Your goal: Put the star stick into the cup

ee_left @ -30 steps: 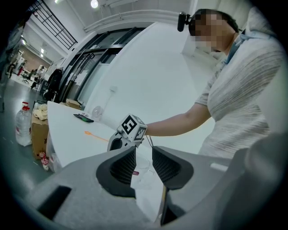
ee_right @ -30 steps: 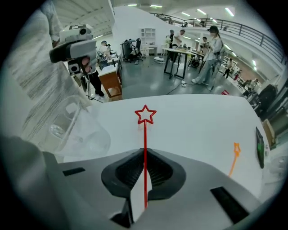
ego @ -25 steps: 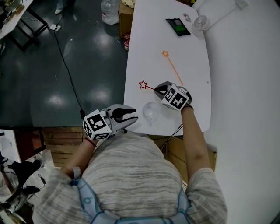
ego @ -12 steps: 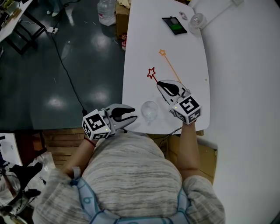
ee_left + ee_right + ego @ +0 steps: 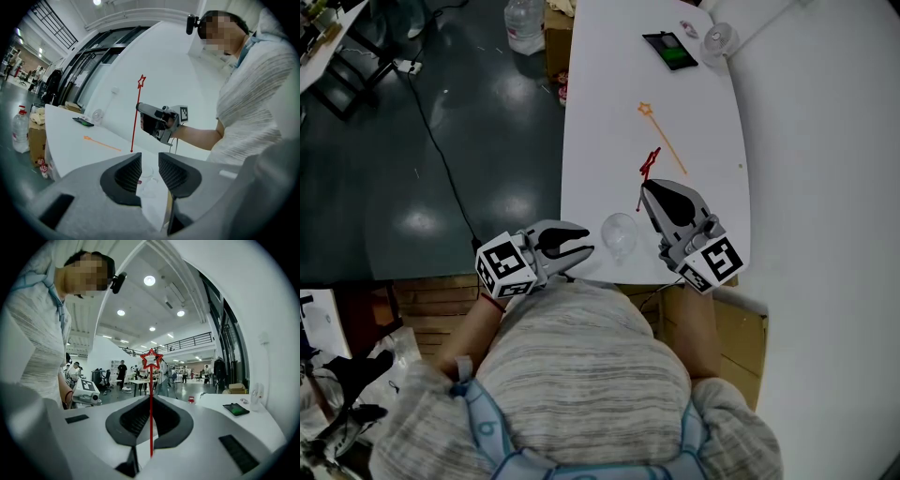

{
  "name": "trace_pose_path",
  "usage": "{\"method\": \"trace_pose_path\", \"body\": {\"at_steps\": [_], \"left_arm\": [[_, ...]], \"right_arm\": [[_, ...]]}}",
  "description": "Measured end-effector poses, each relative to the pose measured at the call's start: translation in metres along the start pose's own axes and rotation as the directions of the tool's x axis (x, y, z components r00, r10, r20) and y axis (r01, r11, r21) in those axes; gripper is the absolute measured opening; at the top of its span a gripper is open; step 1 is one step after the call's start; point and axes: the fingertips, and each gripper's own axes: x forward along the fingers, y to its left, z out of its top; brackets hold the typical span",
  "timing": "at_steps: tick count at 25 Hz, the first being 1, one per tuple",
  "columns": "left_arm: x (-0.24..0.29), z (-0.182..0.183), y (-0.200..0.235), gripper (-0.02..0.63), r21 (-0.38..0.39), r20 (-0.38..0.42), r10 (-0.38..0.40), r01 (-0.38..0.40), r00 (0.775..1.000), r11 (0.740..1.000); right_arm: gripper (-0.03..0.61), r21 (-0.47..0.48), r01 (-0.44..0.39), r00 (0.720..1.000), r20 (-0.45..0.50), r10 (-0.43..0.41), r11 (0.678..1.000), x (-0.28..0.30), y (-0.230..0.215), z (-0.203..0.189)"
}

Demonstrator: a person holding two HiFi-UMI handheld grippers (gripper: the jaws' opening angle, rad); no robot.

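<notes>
STAR STICK POISED: My right gripper keeps its jaws clamped on the red star stick, star above them and tail below, ready to drop into the cup. The cup stands empty on the worktop, just ahead of my left gripper, whose jaws are slightly apart and hold nothing.
</notes>
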Motion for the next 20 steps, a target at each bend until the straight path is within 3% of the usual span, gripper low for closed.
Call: {"method": "trace_pose_path", "body": {"at_steps": [5, 9, 20], "left_arm": [[0.004, 0.001, 0.002, 0.12, -0.002, -0.002, -0.003, 0.003, 1.0, 1.0], [0.002, 0.0, -0.001, 0.12, -0.002, -0.002, -0.003, 0.003, 1.0, 1.0], [0.004, 0.0, -0.004, 0.12, -0.002, -0.008, 0.0, 0.0, 1.0, 1.0]], "right_arm": [[0.02, 0.067, 0.008, 0.996, 0.087, -0.014, 0.998, -0.009, 0.003, 0.013], [0.021, 0.158, -0.004, 0.994, 0.108, -0.013, 0.988, -0.014, 0.012, 0.0], [0.021, 0.247, 0.005, 1.0, -0.012, -0.002, 0.969, -0.005, 0.025, -0.072]]}}
